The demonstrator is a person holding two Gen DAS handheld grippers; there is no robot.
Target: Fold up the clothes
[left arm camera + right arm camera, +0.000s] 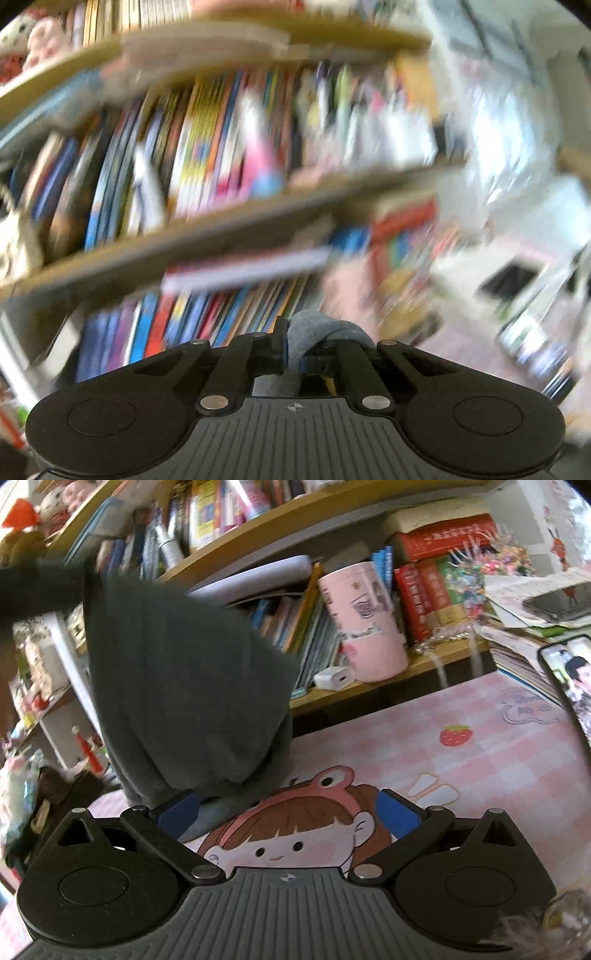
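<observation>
A dark grey garment (184, 701) hangs in the air at the left of the right wrist view, held up from the top left, its lower end reaching the table. My left gripper (295, 354) is shut on a bunch of the grey cloth (317, 332) and points at the bookshelf; that view is blurred by motion. My right gripper (288, 812) is open and empty, low over the pink tablecloth (480, 768), its left finger (177, 812) right beside the garment's lower end.
A bookshelf (332, 502) full of books stands behind the table. A pink cup (362, 624) and white charger (334, 677) sit on its lower shelf. A phone (572, 679) leans at the right beside stacked papers.
</observation>
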